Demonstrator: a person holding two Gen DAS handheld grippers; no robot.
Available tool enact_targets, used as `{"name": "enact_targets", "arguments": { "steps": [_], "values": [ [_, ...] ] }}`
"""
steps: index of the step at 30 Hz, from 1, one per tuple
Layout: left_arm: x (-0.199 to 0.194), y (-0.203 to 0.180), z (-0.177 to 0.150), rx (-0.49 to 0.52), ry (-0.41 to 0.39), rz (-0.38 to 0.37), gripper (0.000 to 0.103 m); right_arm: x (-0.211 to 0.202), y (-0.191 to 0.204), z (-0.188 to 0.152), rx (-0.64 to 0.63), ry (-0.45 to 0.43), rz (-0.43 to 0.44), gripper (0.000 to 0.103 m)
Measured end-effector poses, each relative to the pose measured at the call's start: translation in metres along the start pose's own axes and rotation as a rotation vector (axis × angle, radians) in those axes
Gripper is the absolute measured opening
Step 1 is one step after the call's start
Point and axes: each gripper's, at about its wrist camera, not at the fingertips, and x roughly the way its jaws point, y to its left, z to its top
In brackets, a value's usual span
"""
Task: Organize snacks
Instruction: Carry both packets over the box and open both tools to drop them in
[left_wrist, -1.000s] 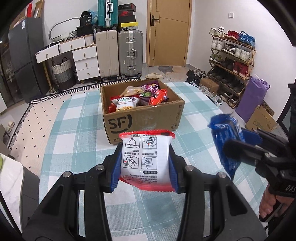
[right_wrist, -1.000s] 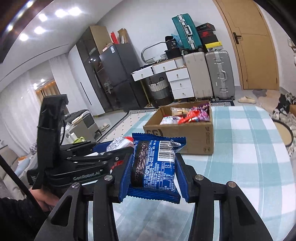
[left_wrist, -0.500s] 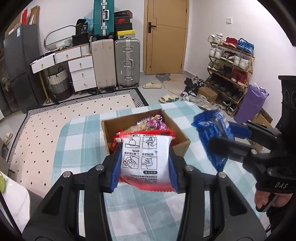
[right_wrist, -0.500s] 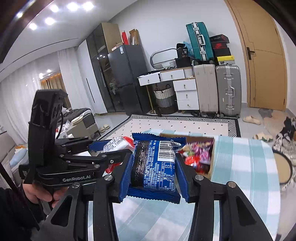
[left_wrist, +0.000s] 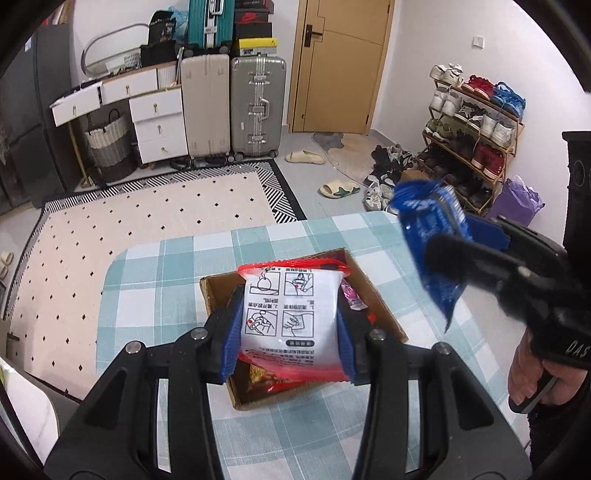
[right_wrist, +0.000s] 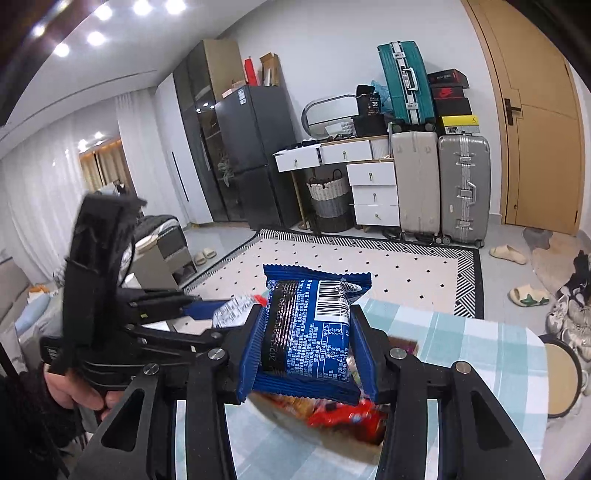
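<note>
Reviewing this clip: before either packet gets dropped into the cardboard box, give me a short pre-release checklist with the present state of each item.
1. Left gripper clamped on the red-and-white packet: ok, both pads press its sides.
2. Right gripper clamped on the blue packet: ok, held upright between the pads.
3. Red-and-white packet over the cardboard box: ok, the box opening shows directly behind it.
4. Blue packet over the box: cannot tell; the left wrist view shows it off to the box's right, the right wrist view shows box contents below it.
5. Room in the box: cannot tell; snacks are inside and the held packets hide most of the interior.
6. Grippers clear of each other: ok, apart in both views.
</note>
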Motion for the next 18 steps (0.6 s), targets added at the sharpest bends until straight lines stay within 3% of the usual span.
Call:
{"name": "enact_targets", "arguments": {
  "steps": [6,12,18],
  "values": [
    [0.049,0.012,0.017,0.014,0.056,0.016,0.041,0.037,-0.026,0.012,0.0,0.07,-0.006,0.045],
    [0.102,0.018,0.003,0.003,0.152,-0.019,0.041,0.082,-0.047,-0.006,0.047,0.179,0.007,0.045],
    [0.121,0.02,-0.01,0.002,0.168,-0.026,0.041,0.099,-0.057,-0.024,0.068,0.21,0.011,0.045]
  ]
}}
